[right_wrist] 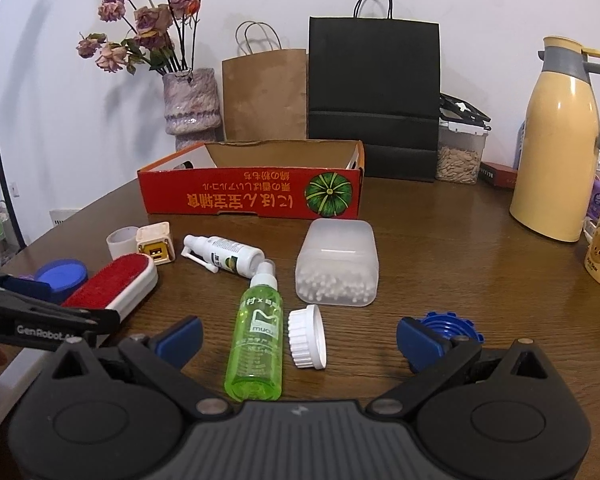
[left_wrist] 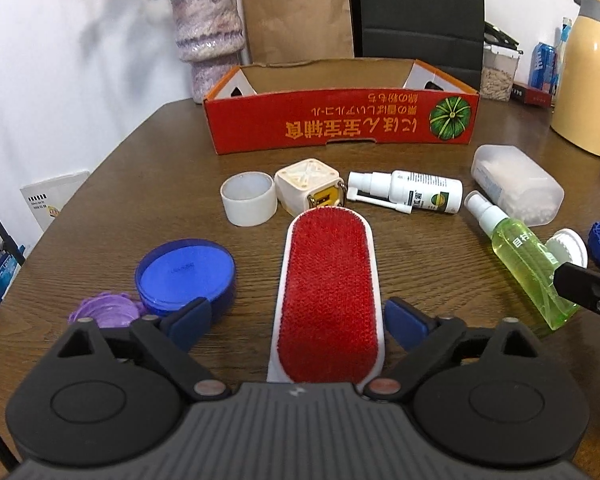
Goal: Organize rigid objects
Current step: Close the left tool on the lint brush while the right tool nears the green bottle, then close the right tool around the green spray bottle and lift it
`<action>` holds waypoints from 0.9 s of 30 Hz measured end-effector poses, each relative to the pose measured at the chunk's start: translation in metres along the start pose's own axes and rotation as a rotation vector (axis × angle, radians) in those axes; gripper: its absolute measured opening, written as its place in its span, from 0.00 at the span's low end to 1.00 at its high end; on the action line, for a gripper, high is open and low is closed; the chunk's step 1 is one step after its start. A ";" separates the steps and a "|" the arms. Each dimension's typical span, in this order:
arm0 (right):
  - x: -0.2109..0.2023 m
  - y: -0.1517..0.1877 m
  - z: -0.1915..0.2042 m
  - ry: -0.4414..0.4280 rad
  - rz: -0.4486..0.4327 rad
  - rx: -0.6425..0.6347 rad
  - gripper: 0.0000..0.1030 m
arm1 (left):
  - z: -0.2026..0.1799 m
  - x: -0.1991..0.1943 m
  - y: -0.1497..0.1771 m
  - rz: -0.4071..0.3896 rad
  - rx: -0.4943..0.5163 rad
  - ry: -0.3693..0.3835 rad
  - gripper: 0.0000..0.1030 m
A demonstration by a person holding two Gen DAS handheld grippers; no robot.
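The left gripper [left_wrist: 298,322] straddles the red lint brush [left_wrist: 329,292], its 2 fingers spread wide with the brush lying on the table between them, neither pad touching, so the step in hand looks like the approach to a first pick. Next it probably calls for closing on the brush's white sides, then carrying it forward to the red cardboard box [left_wrist: 340,124] beyond the fingertips. The right gripper [right_wrist: 300,340] is likewise wide, with the green spray bottle [right_wrist: 256,344] and white cap [right_wrist: 307,336] between its fingers, ungripped. Only the right view shows a blue cap [right_wrist: 446,326] behind its right finger.
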State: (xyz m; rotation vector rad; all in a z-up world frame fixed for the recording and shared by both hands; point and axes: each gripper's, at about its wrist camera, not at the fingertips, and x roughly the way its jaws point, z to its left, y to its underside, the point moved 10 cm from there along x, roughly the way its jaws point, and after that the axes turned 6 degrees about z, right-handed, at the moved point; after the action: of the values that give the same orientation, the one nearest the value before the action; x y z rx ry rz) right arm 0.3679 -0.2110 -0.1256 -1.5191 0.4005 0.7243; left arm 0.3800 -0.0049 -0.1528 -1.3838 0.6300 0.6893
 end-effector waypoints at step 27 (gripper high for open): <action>0.000 -0.004 0.014 -0.017 -0.011 -0.027 1.00 | -0.007 0.003 -0.001 0.000 -0.003 0.054 0.56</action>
State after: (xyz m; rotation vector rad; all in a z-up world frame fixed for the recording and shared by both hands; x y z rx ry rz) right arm 0.3677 -0.1970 -0.1222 -1.5387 0.3701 0.7364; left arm 0.3833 -0.0115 -0.1551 -1.4089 0.6721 0.6545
